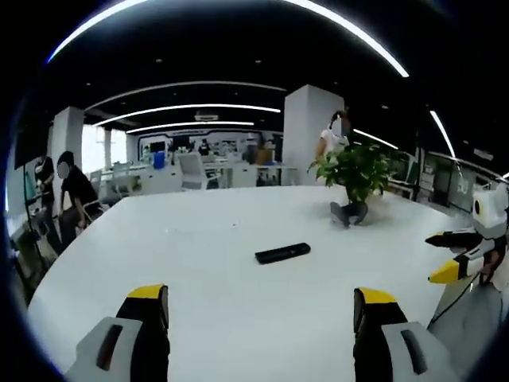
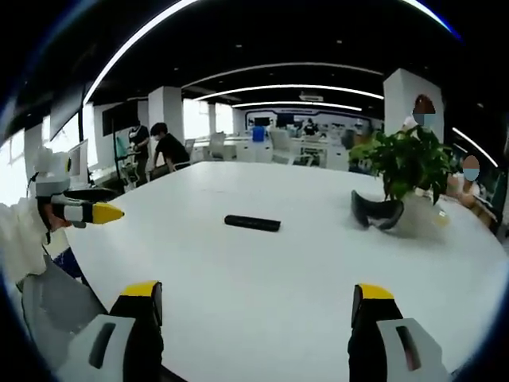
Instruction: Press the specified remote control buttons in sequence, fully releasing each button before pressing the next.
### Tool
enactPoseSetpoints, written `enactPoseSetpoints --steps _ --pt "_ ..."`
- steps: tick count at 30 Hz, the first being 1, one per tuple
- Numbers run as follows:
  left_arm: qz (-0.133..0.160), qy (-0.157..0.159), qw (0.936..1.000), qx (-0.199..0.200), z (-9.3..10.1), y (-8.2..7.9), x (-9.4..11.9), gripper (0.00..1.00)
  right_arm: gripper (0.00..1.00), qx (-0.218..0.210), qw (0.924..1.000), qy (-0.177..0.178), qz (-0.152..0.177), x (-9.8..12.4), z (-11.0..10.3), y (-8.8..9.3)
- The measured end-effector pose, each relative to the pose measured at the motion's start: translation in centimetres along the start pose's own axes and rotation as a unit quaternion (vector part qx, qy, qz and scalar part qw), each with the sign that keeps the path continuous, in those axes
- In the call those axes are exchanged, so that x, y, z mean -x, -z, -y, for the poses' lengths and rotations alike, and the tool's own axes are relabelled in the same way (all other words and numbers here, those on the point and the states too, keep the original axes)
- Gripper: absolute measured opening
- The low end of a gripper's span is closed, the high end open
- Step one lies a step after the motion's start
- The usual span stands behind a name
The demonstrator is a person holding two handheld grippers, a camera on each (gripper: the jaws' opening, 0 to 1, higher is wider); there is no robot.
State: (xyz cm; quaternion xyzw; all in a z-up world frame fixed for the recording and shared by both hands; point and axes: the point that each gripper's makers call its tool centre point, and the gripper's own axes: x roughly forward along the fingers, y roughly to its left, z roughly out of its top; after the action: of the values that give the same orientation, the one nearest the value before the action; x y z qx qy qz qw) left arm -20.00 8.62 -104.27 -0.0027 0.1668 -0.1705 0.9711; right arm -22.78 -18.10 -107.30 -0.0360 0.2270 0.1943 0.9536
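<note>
A black remote control (image 1: 282, 253) lies flat on the white table (image 1: 199, 239), well ahead of my left gripper (image 1: 261, 306), whose yellow-tipped jaws stand wide apart with nothing between them. In the right gripper view the same remote (image 2: 252, 223) lies left of centre, far beyond my right gripper (image 2: 256, 306), which is open and empty too. The right gripper (image 1: 457, 255) enters the left gripper view at the right edge, held by a hand. The left gripper (image 2: 83, 208) comes into the right gripper view from the left.
A potted plant (image 1: 355, 179) stands on the table to the right of the remote, with a dark curved object (image 2: 378, 211) at its base. People (image 1: 71, 195) stand past the table's far left edge, among desks and chairs. A white pillar (image 1: 310, 131) rises behind.
</note>
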Motion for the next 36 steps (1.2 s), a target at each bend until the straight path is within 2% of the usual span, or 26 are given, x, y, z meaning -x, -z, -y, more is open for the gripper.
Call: enactPoseSetpoints --steps 2,4,8,10,11,13,15,18,23,27,36 --pt "0.017 -0.004 0.9998 0.001 0.2 -0.2 1.0 1.0 0.99 0.002 1.0 -0.001 -0.001 0.0 -0.1 0.0" --pt "0.023 -0.016 0.9995 -0.015 0.1 0.1 1.8 1.0 0.98 0.003 1.0 0.001 -0.004 -0.1 0.0 0.1" --pt "0.018 -0.047 0.9987 -0.008 -0.9 1.4 2.7 1.0 0.98 0.003 1.0 0.001 -0.004 -0.1 -0.1 0.1" --pt "0.01 -0.055 0.9984 0.014 -1.2 2.3 2.8 1.0 0.97 0.004 1.0 0.002 -0.006 -0.1 0.0 0.2" --pt "-0.005 -0.068 0.9972 0.03 -1.6 3.0 3.0 1.0 0.97 0.004 0.9999 0.002 -0.012 -0.2 0.0 0.4" --pt "-0.003 -0.075 0.9969 0.02 -1.9 3.2 2.8 1.0 0.97 0.005 0.9999 0.001 -0.015 -0.3 -0.1 0.5" --pt "-0.01 -0.094 0.9955 0.007 -2.4 3.0 2.8 1.0 0.97 0.008 0.9998 0.001 -0.016 -0.3 -0.1 0.5" --pt "0.005 -0.1 0.9949 0.005 -2.5 2.6 2.9 1.0 0.96 0.009 0.9997 0.001 -0.022 -0.4 -0.1 0.7" --pt "0.03 -0.131 0.9908 -0.017 -3.3 1.5 3.7 1.0 0.96 0.009 0.9998 0.002 -0.017 -0.3 -0.1 0.6" --pt "0.034 -0.128 0.9912 0.012 -3.5 1.4 3.8 1.0 0.96 0.008 0.9998 0.001 -0.016 -0.3 -0.1 0.5" --pt "0.029 -0.137 0.9902 0.002 -3.5 1.5 4.0 1.0 0.95 0.009 0.9999 -0.002 -0.013 -0.1 -0.2 0.5"
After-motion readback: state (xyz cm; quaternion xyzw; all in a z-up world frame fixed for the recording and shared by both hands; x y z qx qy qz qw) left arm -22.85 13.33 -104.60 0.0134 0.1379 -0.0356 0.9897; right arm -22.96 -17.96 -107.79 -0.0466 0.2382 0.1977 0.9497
